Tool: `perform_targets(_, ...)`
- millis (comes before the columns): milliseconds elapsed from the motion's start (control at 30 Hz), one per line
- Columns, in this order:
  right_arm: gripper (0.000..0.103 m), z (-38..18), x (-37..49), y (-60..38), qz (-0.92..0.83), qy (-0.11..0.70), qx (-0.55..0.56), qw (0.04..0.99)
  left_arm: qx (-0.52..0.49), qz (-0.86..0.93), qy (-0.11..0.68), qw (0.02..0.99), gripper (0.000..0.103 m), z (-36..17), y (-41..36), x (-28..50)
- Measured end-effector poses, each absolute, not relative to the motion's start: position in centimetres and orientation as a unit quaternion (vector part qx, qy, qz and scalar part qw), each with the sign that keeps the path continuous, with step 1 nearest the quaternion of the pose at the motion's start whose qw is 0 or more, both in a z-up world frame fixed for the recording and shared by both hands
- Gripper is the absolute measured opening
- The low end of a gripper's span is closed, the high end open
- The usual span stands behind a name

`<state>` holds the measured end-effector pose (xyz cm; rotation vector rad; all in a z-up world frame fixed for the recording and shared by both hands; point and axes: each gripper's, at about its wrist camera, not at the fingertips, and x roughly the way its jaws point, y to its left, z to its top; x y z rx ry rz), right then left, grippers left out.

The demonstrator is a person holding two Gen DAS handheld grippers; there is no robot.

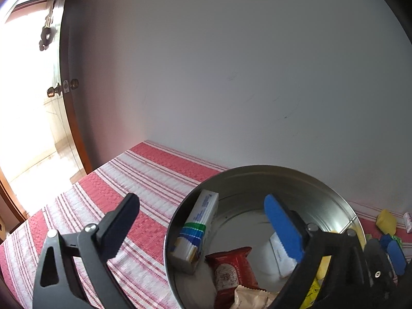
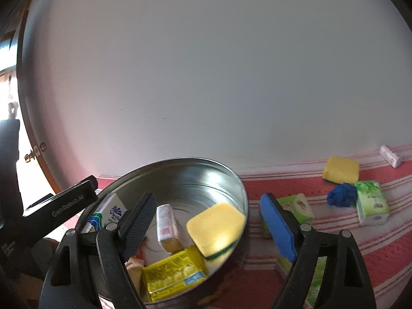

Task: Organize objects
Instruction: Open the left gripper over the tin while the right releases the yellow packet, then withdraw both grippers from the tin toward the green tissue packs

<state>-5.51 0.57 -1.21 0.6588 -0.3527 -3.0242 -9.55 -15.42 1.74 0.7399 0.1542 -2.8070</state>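
Standing on a red and white striped cloth (image 1: 144,177) against a pale wall (image 1: 231,64), a round metal tin (image 2: 180,170) holds several small packages. Seen from the right wrist, a yellow sponge (image 2: 216,226) with a green underside leans against the tin's right inner wall. Beside it lie a yellow packet (image 2: 172,273), a small white and pink bar (image 2: 166,221) and a white carton (image 2: 113,208) with blue and green bands at the left wall. The left wrist view also shows a red wrapper (image 1: 231,267) on the tin's floor.

The right gripper (image 2: 208,219) hovers over the tin, jaws spread apart with nothing between them; its blue pad sits outside the rim, its black pad inside. The left gripper (image 1: 203,221) is likewise released and empty, straddling the tin's left rim, black finger over the cloth, blue finger over the tin.

On the cloth to the right of the tin lie a second yellow sponge (image 2: 341,170), a crumpled blue item (image 2: 341,195), two green and white packs (image 2: 372,206) and, near the wall, a small white wrapped bar (image 2: 390,155). An open doorway (image 1: 31,103) shines brightly at far left.
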Motion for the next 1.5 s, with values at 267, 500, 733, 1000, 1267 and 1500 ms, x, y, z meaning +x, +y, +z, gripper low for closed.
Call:
perform_targets(267, 0.085, 1.3, -1.2, 3.5, -0.971, -0.107, 0.216, -0.012, 0.240, -0.963, 0.055, 0.106, 0.101, 2.0, -14.7, -9.0)
perform_targets(500, 0.085, -0.2, -1.6, 6.3, -0.966, -0.109, 0.234, -0.027, 0.238, -0.966, 0.054, 0.086, 0.101, 2.1, -13.4, -8.4)
perform_targets(733, 0.085, -0.5, -0.4, 9.7, -0.963, -0.099, 0.246, -0.048, 0.235, -0.969, 0.044, 0.063, 0.101, 2.0, -11.6, -7.5)
perform_targets(1000, 0.085, -0.8, 0.9, 14.8, -0.956, -0.119, 0.253, -0.089, 0.217, -0.976, 0.002, 0.033, 0.101, 2.1, -8.0, -5.9)
perform_targets(1267, 0.085, -0.9, 1.7, 17.8, -0.949, -0.146, 0.257, -0.106, 0.222, -0.975, -0.009, -0.021, 0.101, 1.6, -5.0, -4.9)
perform_targets(1500, 0.085, -0.7, 3.0, 19.5, -0.947, -0.132, 0.259, -0.133, 0.255, -0.957, 0.012, -0.134, 0.101, 1.1, -1.6, -3.7)
